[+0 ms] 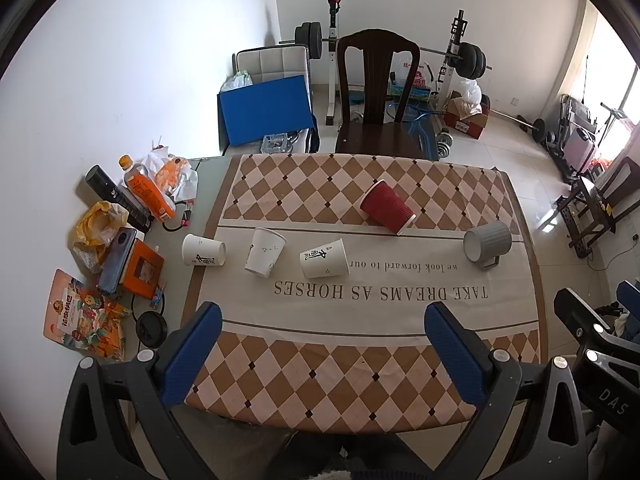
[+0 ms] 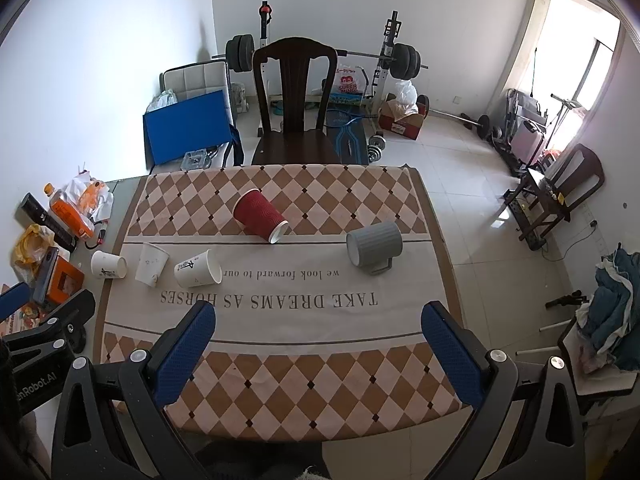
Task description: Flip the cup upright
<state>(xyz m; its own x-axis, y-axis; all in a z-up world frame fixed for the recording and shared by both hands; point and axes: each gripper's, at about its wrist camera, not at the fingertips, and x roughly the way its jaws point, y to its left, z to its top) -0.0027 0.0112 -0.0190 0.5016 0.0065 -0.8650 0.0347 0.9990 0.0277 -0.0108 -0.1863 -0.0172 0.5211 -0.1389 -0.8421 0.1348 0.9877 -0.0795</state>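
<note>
Blue-padded fingers of the left claw (image 1: 322, 334) nearest the lens, spread wide apart, holding nothing, hanging over the near edge of the desk (image 1: 538, 312); right claw (image 2: 320, 334) likewise wide apart and unladen, over the same near edge. Desk covered by a checked cloth (image 1: 312, 380) in brown and cream diamonds, with a pale middle band printed "TAKE DREAMS AS HORSES", lettering upside down to both views. Five cups on the cloth, none upright. Red ribbed paper cup (image 1: 386, 207) on its side at mid-desk, mouth toward the near right. Grey ribbed mug (image 1: 487, 242) on its side toward the right edge, mouth facing the lens, handle resting on the cloth. Three white paper cups in a row at the left: one (image 1: 323, 259) on its side with black characters, one (image 1: 265, 251) tilted, mouth toward the far side, one (image 1: 203, 251) on its side at the cloth's left border. All cups apart from each other and well apart from both claws. Left of the cloth: orange drink bottle (image 1: 146, 190), black cylinder (image 1: 116, 198), yellow bag (image 1: 98, 226), orange box (image 1: 140, 270), snack packet (image 1: 82, 316). Beyond the desk: dark wooden chair (image 1: 376, 96), barbell rack (image 1: 456, 54), blue board (image 1: 266, 110).
</note>
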